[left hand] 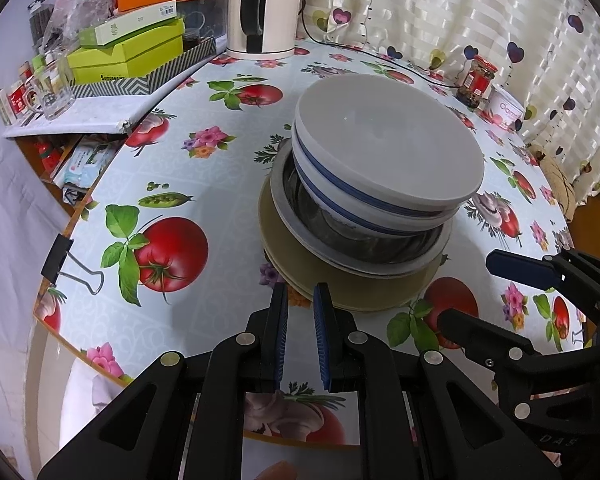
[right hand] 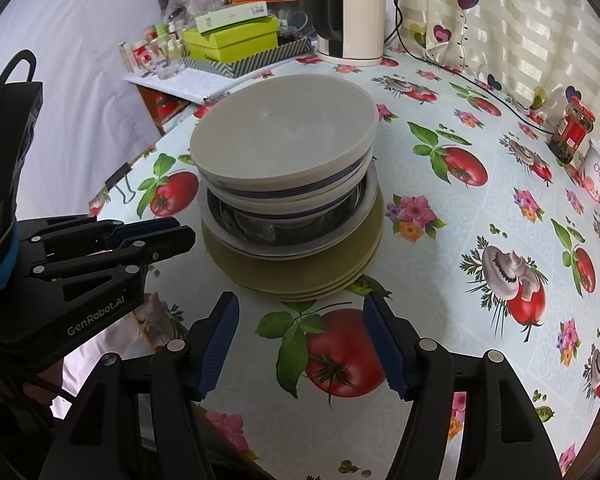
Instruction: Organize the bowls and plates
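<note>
1. Centrally on the counter [left hand: 227, 184], covered in a cloth printed with tomatoes, flowers and mushrooms, stands one stack of dishes.
2. At the bottom lie several olive-tan plates [left hand: 384, 296], visible as layered rims in the right wrist view [right hand: 300, 280].
3. On them sits a wide grey-rimmed metal bowl [left hand: 364, 256] with a dark, shiny inside [right hand: 340, 236].
4. Nested in that are white bowls with blue bands [left hand: 380, 204], and the top bowl [left hand: 388, 136] is plain white and empty inside [right hand: 283, 128].
5. The left hand-held gripper [left hand: 301, 294] hovers at the near edge of the stack, its blue pads nearly pressed together with only a narrow gap and nothing between them; its tips look close to the plates' rim, but contact cannot be told.
6. The right hand-held gripper [right hand: 300, 304] stands spread, pads well apart and holding nothing, just in front of the plates, over a printed tomato.
7. Each hand-held gripper shows at the side of the other's view, left [right hand: 151, 236] and right [left hand: 480, 292].
8. Behind the stack stand a white electric kettle [left hand: 259, 16], green boxes [left hand: 127, 52] in a patterned tray, and a red-lidded jar [left hand: 476, 80] near the heart-print curtain [left hand: 500, 20].
9. A black binder clip [left hand: 59, 264] grips the cloth at the counter's left edge.
</note>
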`<state>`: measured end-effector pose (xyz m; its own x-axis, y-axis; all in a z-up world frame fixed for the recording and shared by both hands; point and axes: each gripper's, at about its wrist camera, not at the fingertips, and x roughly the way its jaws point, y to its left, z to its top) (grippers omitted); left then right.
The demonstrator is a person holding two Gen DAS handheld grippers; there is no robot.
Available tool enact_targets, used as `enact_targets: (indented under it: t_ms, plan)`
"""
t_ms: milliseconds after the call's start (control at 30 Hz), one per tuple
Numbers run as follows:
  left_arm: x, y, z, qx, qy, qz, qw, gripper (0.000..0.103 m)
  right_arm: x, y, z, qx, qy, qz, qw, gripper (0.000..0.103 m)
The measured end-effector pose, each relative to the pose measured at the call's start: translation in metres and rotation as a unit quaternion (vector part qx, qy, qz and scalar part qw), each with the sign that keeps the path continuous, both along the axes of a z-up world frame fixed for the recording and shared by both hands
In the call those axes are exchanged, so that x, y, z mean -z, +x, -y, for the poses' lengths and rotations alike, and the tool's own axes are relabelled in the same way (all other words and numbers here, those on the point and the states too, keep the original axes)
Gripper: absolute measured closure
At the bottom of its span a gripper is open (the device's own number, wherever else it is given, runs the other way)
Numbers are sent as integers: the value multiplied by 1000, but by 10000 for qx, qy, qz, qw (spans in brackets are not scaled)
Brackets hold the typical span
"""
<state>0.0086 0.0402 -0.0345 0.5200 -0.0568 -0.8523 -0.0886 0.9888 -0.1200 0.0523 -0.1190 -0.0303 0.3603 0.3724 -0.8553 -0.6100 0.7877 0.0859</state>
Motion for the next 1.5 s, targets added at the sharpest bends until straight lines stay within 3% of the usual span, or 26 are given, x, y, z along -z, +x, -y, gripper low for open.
enact_targets:
  t_ms: [1500]
  plan:
    - [2,1,2,16,51,-7,10000,90,0,-1,-2,5,-23,8,10000,36]
